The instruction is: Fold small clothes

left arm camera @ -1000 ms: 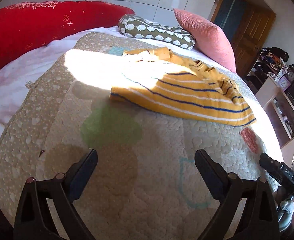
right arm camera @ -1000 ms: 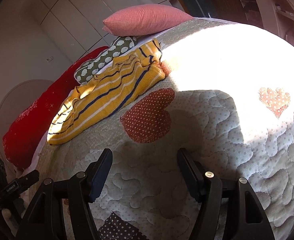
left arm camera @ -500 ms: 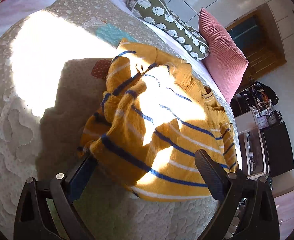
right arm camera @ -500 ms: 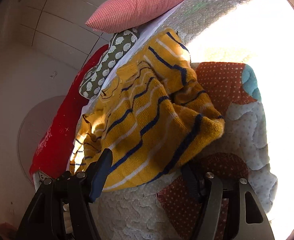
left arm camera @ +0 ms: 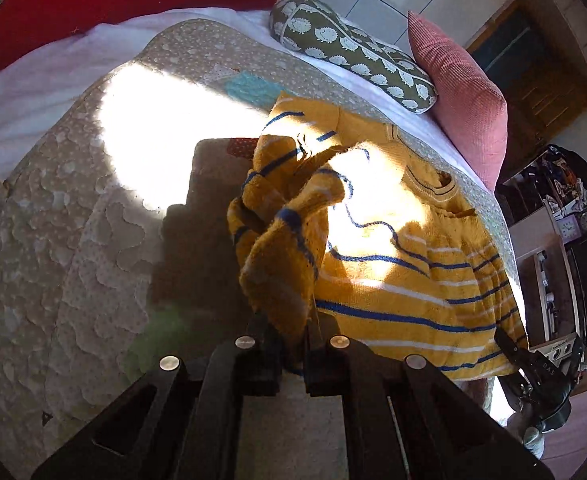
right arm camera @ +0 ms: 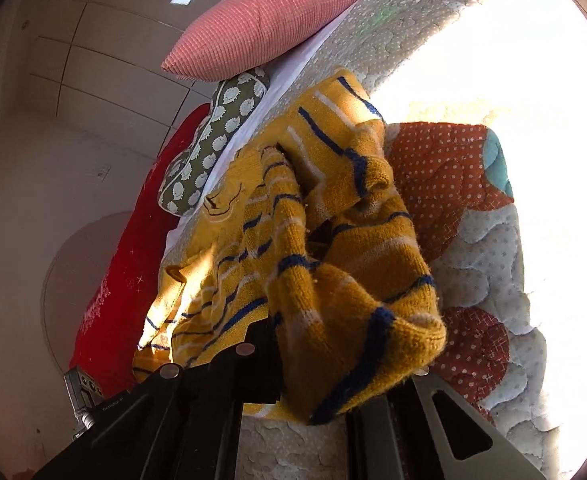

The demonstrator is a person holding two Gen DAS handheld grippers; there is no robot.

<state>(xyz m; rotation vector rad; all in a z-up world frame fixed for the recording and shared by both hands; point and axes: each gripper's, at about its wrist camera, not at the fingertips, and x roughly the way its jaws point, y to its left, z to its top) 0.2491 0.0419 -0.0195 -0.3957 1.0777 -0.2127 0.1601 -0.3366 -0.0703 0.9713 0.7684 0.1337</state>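
A small yellow knitted sweater [left arm camera: 397, 280] with blue and white stripes lies on the quilted bed cover [left arm camera: 73, 240]. My left gripper [left arm camera: 293, 332] is shut on a bunched corner of the sweater, and the pinched fabric rises in a fold above the jaws. In the right wrist view the same sweater [right arm camera: 333, 240] fills the middle. My right gripper [right arm camera: 305, 360] is shut on another bunched corner, whose thick fold drapes over the right finger and hides it. The rest of the sweater lies crumpled between the two grips.
A pink cushion [left arm camera: 461, 96], a green patterned pillow [left arm camera: 353, 52] and a red bolster [left arm camera: 93, 12] line the far side of the bed. Shelves and a dark cabinet [left arm camera: 565, 264] stand past the bed's right edge. A small camera on a stand [left arm camera: 541, 376] sits by that edge.
Both grippers have come up to the sweater and closed on its corners; their jaws were wide open in the earlier frames. The pinched fabric now bunches up above each gripper.
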